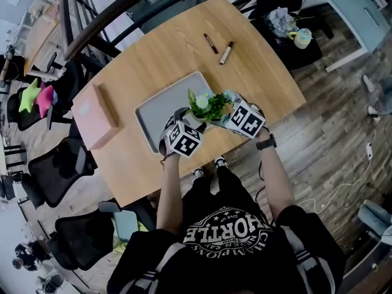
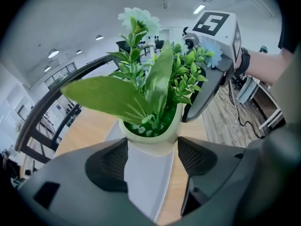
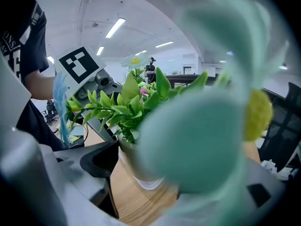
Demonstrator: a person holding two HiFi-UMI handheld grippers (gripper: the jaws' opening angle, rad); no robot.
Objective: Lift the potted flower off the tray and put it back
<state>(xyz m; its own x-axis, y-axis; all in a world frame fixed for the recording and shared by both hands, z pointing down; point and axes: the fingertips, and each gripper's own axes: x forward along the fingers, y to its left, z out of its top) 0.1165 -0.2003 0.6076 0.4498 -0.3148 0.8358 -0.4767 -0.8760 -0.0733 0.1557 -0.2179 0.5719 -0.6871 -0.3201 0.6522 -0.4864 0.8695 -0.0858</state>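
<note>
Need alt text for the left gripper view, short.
The left gripper grips the cream pot of a potted flower, whose leaves fill the frame. Below lie a grey tray and a wooden table; the right gripper, with its marker cube, is at the pot's far side.

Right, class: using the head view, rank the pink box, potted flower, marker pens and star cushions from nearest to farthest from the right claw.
1. Potted flower, at the right claw itself.
2. Marker pens, beyond it on the table.
3. Pink box, table's left end.
4. Star cushions, off the table, left.
</note>
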